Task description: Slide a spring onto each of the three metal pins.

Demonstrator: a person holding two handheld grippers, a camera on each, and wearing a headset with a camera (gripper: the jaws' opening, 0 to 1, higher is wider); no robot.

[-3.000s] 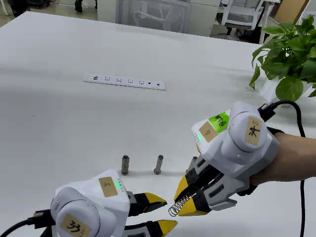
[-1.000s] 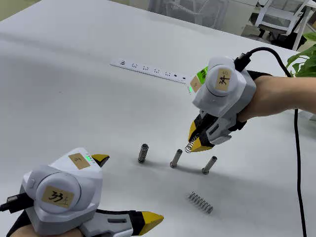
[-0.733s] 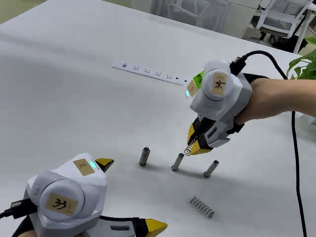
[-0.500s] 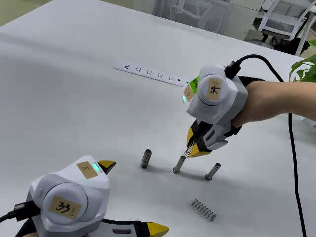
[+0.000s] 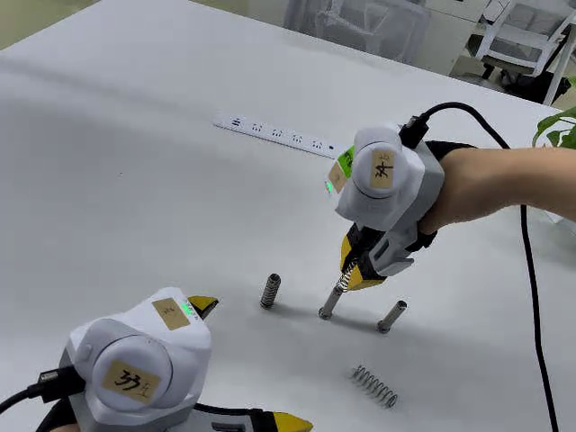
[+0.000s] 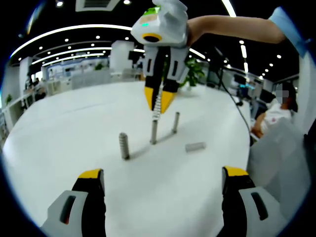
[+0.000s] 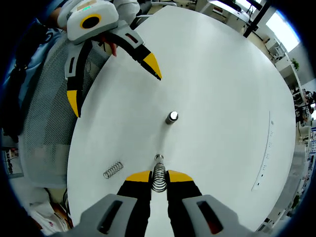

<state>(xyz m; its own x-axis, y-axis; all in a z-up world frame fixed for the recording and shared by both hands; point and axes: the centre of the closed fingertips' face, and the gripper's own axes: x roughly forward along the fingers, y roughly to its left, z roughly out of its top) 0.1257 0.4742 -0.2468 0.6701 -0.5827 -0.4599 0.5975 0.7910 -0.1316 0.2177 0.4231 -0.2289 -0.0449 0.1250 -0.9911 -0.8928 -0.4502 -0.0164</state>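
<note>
Three metal pins stand in a short row on the white table point(image 5: 135, 180), each apart from its neighbour. The left pin point(image 5: 270, 291) carries a fitted spring point(image 6: 123, 144) along its shaft. The middle pin point(image 5: 329, 304) and the right pin point(image 5: 391, 316) are bare.

Above the middle pin, the right gripper point(image 5: 356, 273) points steeply down, its yellow-tipped jaws clenched on the held spring point(image 6: 156, 109). That spring hangs from the jaw tips in line with the pin. Its lower end meets the pin's top, but I cannot tell whether any coil has passed over the tip. In the right gripper view the coil sits squarely between the two jaws, with the pin's bright head just beyond it.

A loose spring point(image 5: 373, 385) lies on its side on the table, near the right pin and on the near side of the row.

At the near left, well apart from the pins, the left gripper point(image 6: 163, 174) is released, its jaws spread wide with nothing between them.

On the far side of the pins lies a white power strip point(image 5: 279, 135). A black cable point(image 5: 531, 297) trails from the right gripper along the right side of the table.
</note>
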